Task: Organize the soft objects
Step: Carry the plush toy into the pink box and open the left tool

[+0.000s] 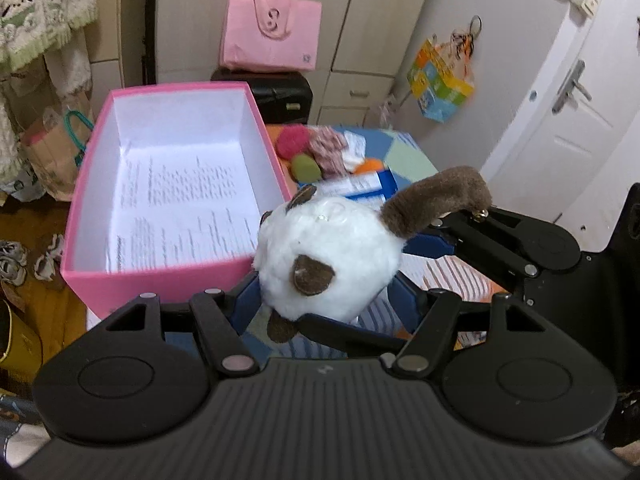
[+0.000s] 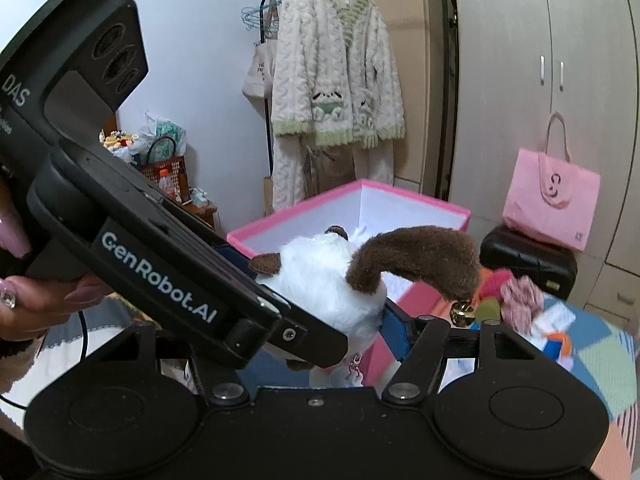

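One plush, white with brown patches and one brown tail, squeezed between both grippers at once. Left gripper with blue pads pressed against its sides; right gripper coming in crosswise, jaws closed on the same plush, one blue finger visible at its flank, other one hidden behind the left gripper's body. Held up in the air, just in front of one pink box, open, with one printed sheet on its floor. One small bell dangling off the tail tip. Roughly five more soft bits piled beside the box on a patchwork bed. One pink bag back there on one black case.
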Motion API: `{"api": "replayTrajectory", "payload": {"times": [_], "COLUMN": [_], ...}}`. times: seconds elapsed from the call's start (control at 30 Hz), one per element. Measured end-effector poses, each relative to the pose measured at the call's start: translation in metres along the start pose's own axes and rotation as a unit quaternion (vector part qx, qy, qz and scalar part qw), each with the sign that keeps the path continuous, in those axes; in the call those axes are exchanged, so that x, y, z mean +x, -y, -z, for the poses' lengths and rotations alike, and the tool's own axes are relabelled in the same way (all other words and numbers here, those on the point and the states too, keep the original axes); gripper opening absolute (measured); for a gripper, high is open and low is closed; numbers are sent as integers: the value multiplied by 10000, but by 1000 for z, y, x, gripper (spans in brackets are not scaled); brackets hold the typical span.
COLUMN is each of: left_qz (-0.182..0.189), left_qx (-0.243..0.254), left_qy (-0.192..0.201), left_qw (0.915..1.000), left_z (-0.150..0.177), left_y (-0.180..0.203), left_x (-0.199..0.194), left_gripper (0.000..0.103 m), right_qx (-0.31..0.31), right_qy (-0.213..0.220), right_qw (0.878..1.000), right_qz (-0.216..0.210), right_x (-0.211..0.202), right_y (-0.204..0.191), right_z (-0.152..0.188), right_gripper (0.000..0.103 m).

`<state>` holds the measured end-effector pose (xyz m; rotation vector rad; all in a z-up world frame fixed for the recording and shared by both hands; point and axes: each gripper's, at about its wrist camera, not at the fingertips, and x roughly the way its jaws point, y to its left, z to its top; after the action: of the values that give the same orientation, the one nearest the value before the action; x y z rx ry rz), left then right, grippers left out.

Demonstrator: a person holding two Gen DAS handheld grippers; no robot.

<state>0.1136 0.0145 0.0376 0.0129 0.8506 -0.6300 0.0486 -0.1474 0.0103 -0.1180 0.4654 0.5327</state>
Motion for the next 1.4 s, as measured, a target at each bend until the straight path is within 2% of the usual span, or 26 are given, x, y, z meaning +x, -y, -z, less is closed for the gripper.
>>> {"api": "replayTrajectory", "payload": {"times": [0.3,0.47,0.6,0.83,1.17,1.4], "left_qz": [-123,-49,-7,228,179,235], "left_qx": [-69,-372,-650,-1002,-958,-950], "left_qy": [393,472,166,-583,-847,-923], "left_qw": [9991,9982,9978,9930,9916,9909], "left_z": [-48,-64,-66,-58,-50,-51], "left_y": [-31,-60,-84,-117,-126,-125], "left_x": [0,19,50,96,109,110], "left_gripper": [67,67,67,67,67,67], "right_qx": [-148,-24,76,80,-486,-637], "right_qy": [279,161,-160,-1016,-1665,-1776], "right_qw": [9992,9985,9977,9918,9819,9790], "right_qz": [-251,-517,-654,-769,-765,-768], "right_x": [29,62,94,138,165,162], "right_y": [24,49,62,68,57,54], "right_z": [-42,-61,-57,-44,-44,-44], "right_gripper": [71,71,71,71,71,70]}}
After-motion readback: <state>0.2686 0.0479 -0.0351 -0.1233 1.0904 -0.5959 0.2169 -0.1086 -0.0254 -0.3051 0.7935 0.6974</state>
